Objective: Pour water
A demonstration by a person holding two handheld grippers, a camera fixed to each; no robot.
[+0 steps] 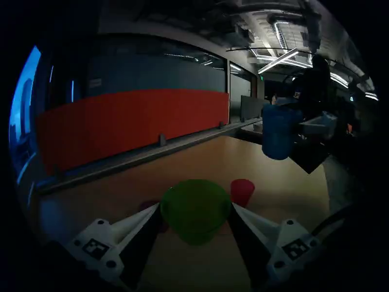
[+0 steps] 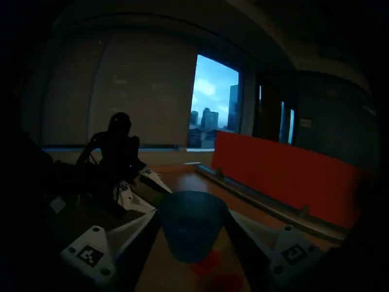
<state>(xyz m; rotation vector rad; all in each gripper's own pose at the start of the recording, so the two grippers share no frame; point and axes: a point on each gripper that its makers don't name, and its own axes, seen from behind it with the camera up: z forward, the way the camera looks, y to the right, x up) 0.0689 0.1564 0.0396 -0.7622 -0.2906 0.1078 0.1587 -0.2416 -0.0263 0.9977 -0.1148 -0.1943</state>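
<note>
while left tool (image 1: 194, 208) grips green cup (image 1: 196, 219), right tool (image 2: 192, 214) grips blue cup (image 2: 192, 231).

No words, brands or numbers can be read. The square black-and-white markers (image 1: 95, 247) on the left gripper (image 1: 194, 214) and the right gripper (image 2: 193, 224) bear patterns only. A pale sign (image 1: 95, 82) on the glass wall (image 1: 155, 68) is too small to read.

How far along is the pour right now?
Done: the left gripper grips the green cup, and the right gripper grips the blue cup, held above the table. In hand: both cups look upright and apart, with no stream visible. Left: bring them together, tilt one and pour. It is too dark to tell the water levels.
</note>
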